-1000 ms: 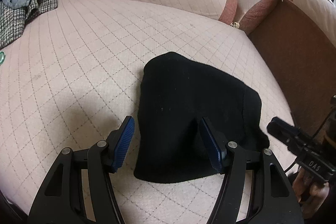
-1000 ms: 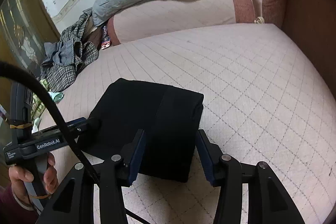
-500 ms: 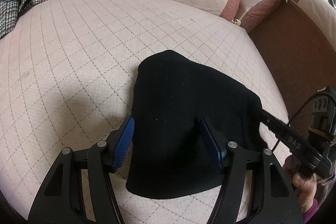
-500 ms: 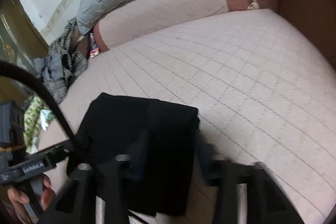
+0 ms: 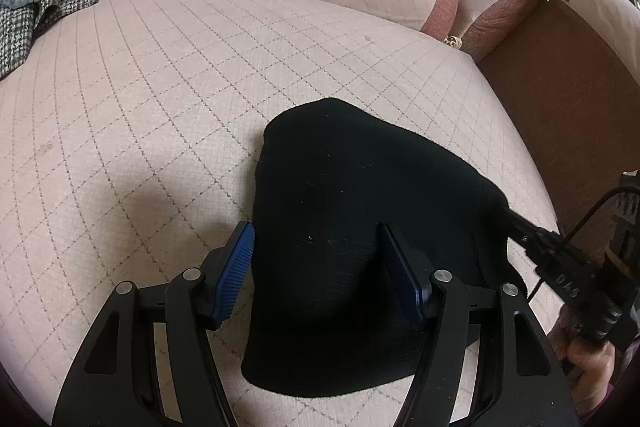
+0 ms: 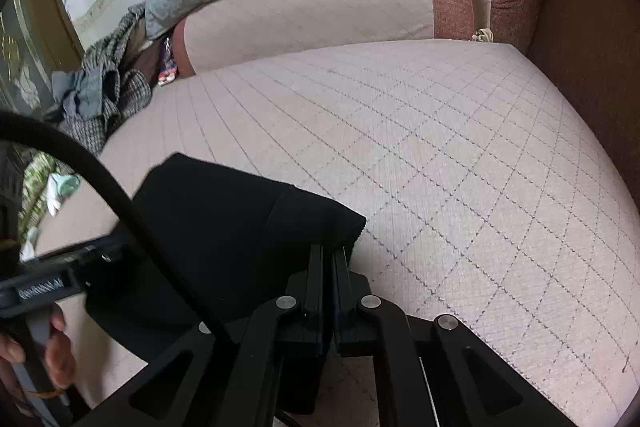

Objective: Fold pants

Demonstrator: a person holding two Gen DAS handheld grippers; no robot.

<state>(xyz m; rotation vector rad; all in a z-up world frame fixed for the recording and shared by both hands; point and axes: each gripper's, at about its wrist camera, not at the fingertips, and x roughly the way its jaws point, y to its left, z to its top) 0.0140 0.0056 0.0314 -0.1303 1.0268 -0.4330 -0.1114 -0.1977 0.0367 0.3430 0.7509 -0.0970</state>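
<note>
While the black pants lay folded thick, my right tool pinched their corner. My left tool stood wide.

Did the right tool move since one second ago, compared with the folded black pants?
Yes. The right tool has come in toward the near corner of the folded black fabric pants and its fingers have shut on that edge.

My left tongs hang angled downward with their blue pads spread wide, gripping nothing. My right tongs are pressed fully together, also tilted down, pinching the edge of the black pants.
</note>
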